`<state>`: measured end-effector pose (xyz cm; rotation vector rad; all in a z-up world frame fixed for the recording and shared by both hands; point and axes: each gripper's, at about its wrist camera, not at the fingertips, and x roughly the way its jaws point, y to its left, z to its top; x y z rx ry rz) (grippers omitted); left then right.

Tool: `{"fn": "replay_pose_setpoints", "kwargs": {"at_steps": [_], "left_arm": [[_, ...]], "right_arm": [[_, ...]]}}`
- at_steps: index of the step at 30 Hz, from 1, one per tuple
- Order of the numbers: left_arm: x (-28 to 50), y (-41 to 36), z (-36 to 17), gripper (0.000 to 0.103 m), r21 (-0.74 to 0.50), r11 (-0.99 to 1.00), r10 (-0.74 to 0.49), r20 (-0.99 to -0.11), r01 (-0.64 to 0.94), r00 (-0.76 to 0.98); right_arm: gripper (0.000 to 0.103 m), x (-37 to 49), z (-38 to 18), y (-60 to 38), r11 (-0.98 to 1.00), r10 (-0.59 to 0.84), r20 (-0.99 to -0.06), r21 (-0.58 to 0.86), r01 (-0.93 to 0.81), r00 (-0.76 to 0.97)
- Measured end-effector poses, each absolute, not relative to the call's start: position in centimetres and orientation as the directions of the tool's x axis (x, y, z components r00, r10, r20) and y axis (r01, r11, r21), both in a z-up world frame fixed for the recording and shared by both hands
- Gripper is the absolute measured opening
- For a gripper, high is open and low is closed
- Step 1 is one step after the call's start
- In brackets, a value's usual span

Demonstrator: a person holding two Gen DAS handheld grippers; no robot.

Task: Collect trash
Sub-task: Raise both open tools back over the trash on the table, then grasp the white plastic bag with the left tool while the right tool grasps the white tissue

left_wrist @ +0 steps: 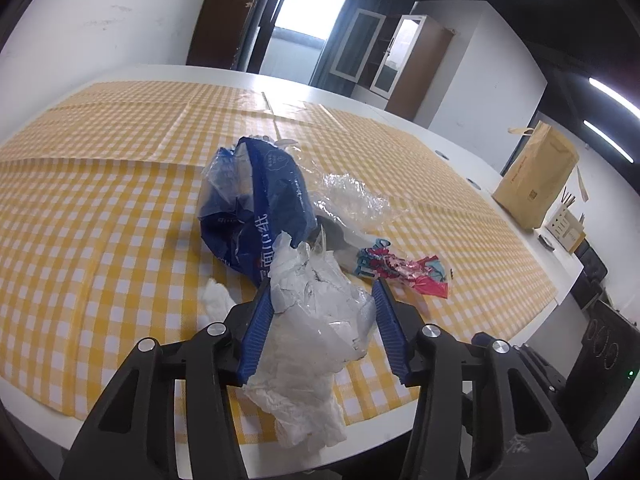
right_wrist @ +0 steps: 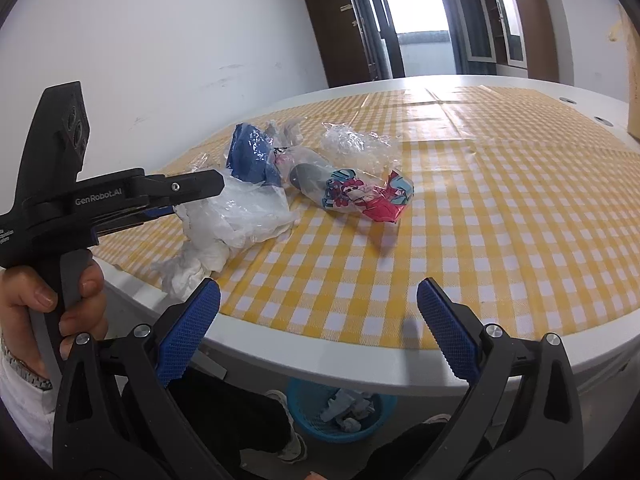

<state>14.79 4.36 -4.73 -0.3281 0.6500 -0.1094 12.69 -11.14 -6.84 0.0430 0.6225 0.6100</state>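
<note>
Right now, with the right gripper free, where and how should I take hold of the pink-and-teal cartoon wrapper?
Grip the cartoon wrapper at its raised, crumpled red end nearest the table edge. Bring the open right gripper straight forward and slightly down from that near side. That end stands clear of the cloth, while its far end runs against the grey piece and clear plastic, so a far approach would snag them.

White crumpled plastic wad [left_wrist: 316,320] at cloth edge; blue bag [left_wrist: 256,204], clear film [left_wrist: 352,196], pink-teal wrapper [left_wrist: 396,270] heaped behind.
</note>
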Motion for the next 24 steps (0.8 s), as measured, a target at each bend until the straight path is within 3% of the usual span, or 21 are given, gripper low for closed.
{"fn": "replay_pose_setpoints", "kwargs": {"at_steps": [19, 24], "left_arm": [[13.9, 7.1, -2.7, 0.046, -0.435, 0.899, -0.285, -0.487, 0.054, 0.826], [13.3, 7.9, -2.7, 0.045, -0.456, 0.887, -0.302, -0.465, 0.067, 0.832]], "right_arm": [[0.094, 13.4, -7.7, -4.8, 0.748, 0.631, -0.558, 0.253, -0.614, 0.539], [0.087, 13.3, -7.7, -3.0, 0.731, 0.648, -0.556, 0.261, -0.63, 0.521]]}}
